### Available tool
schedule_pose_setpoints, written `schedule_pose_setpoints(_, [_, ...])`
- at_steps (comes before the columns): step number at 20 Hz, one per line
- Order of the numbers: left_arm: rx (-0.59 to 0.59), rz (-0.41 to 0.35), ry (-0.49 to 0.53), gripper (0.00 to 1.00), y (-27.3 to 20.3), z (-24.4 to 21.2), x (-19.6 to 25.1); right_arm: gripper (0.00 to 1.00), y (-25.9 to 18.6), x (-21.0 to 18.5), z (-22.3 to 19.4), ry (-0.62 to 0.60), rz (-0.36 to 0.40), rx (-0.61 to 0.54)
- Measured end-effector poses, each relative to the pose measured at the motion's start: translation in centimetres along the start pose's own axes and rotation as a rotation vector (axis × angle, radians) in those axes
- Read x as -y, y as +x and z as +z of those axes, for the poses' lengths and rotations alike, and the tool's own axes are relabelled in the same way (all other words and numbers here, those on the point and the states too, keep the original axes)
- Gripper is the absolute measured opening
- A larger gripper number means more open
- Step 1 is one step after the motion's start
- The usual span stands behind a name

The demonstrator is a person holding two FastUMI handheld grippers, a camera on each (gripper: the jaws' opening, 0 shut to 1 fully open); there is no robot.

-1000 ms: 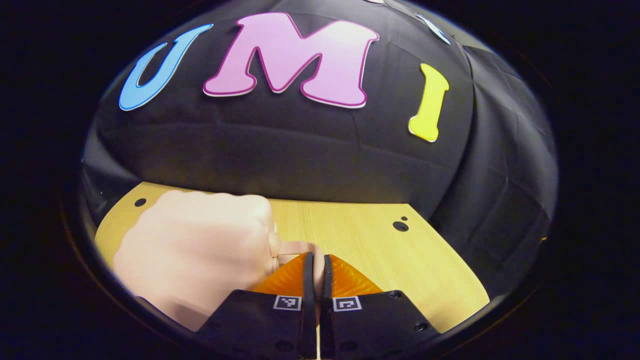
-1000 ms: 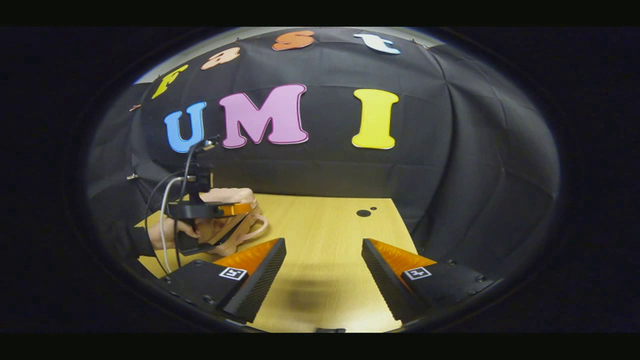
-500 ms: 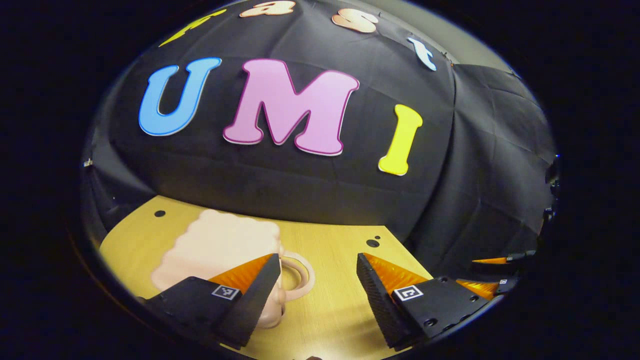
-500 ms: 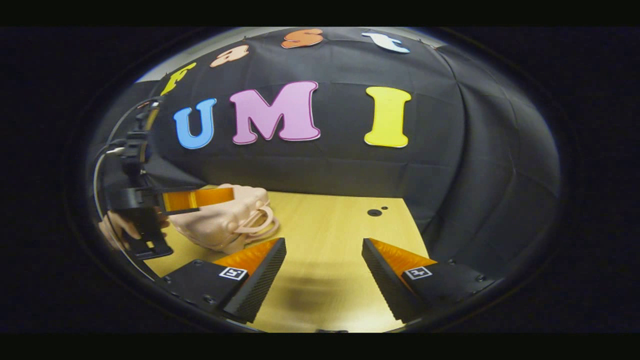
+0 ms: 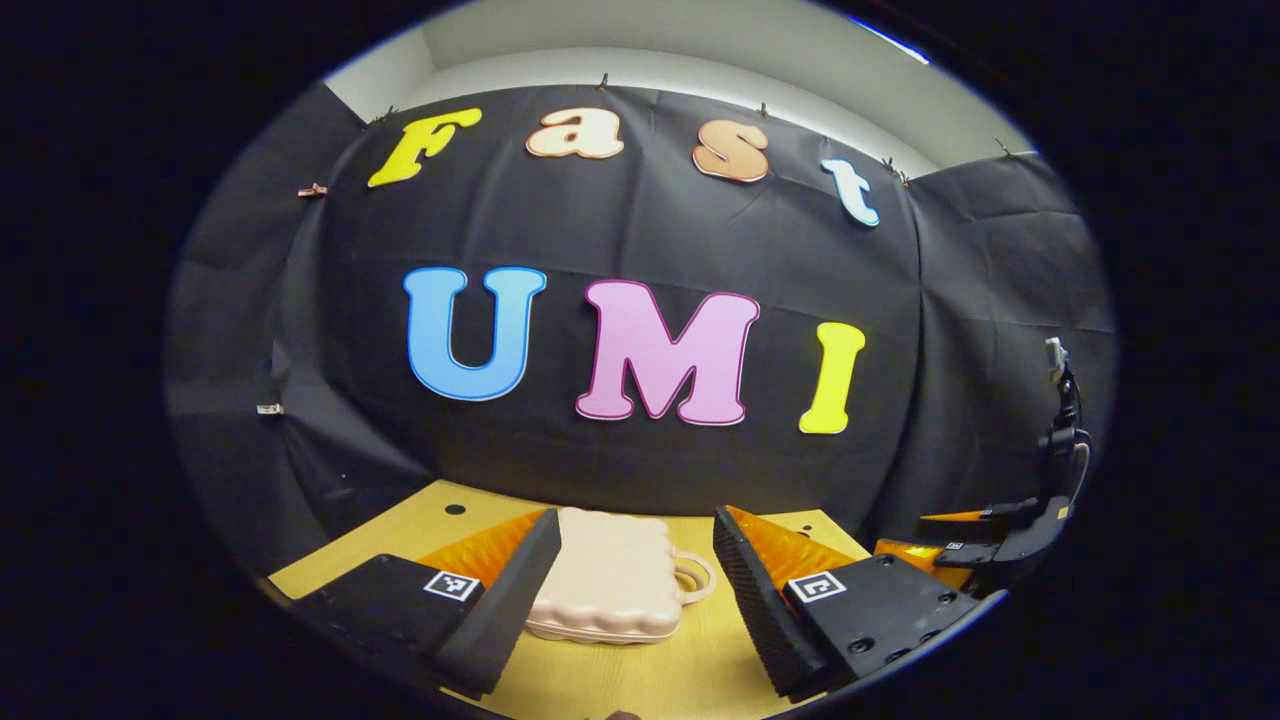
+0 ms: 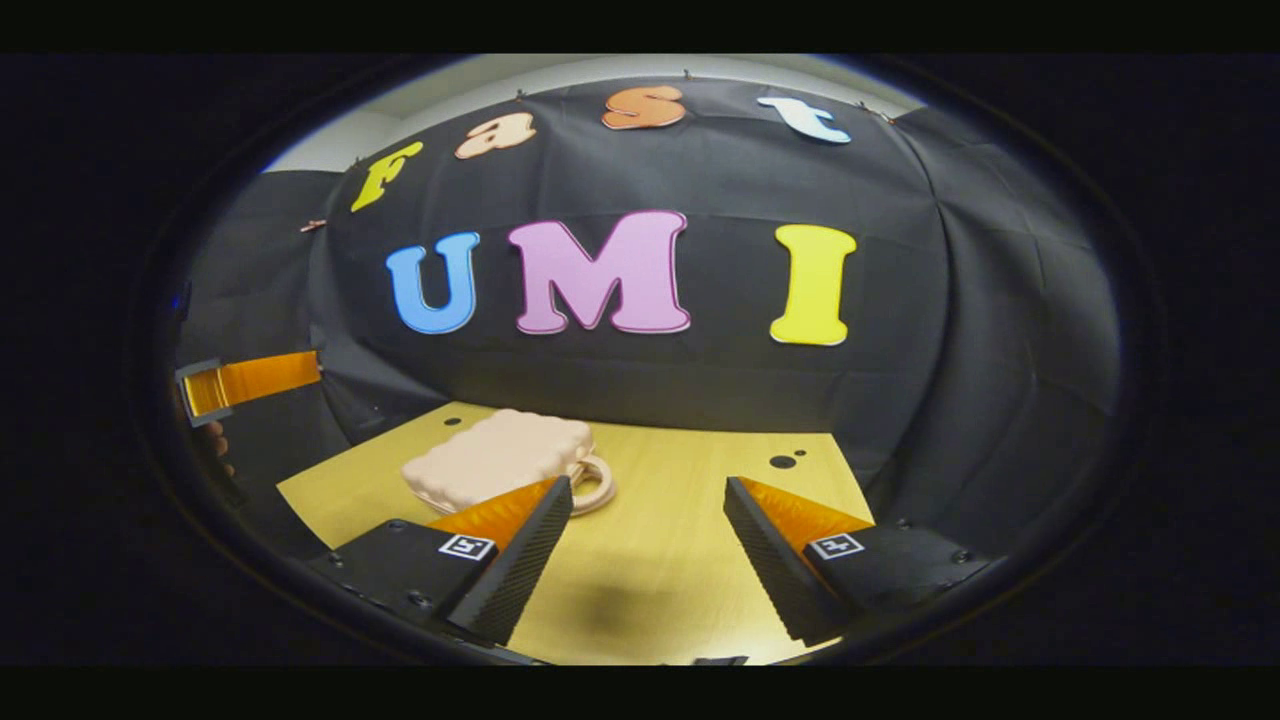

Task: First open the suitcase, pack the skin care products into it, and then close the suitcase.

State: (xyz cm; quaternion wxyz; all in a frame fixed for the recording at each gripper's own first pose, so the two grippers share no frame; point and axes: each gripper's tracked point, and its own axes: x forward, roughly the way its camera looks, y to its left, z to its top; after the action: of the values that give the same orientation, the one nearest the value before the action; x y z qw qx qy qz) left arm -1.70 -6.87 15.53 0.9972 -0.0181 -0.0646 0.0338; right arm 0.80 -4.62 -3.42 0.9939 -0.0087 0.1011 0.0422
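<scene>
A small pale pink suitcase (image 5: 610, 585) with a scalloped edge lies flat and closed on the wooden table (image 5: 620, 680), its loop handle (image 5: 695, 578) pointing right. My left gripper (image 5: 635, 590) is open, raised above and behind the case, nothing between its fingers. In the right gripper view the same suitcase (image 6: 495, 465) lies at the table's left part, handle (image 6: 592, 482) toward the middle. My right gripper (image 6: 645, 545) is open over bare table to the case's right. The left gripper (image 6: 250, 380) appears far left there, held up in a hand. The right gripper (image 5: 985, 535) appears at the right edge of the left gripper view.
The wooden table (image 6: 660, 560) ends at the black cloth wall on the far and right sides. Small dark holes (image 6: 782, 461) mark the tabletop near its far right corner, and another hole (image 5: 454, 509) sits at far left.
My left gripper let go of the suitcase, opened, and drew back and up. The case now lies flat and closed. The right gripper stayed open, tilting slightly upward.
</scene>
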Motion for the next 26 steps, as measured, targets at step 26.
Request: schedule_pose_setpoints(26, [-0.037, -0.046, -0.05, 0.96, -4.1, -1.9, -3.5, 0.97, -5.7, -3.4, -0.2, 0.004, -0.055, 0.062])
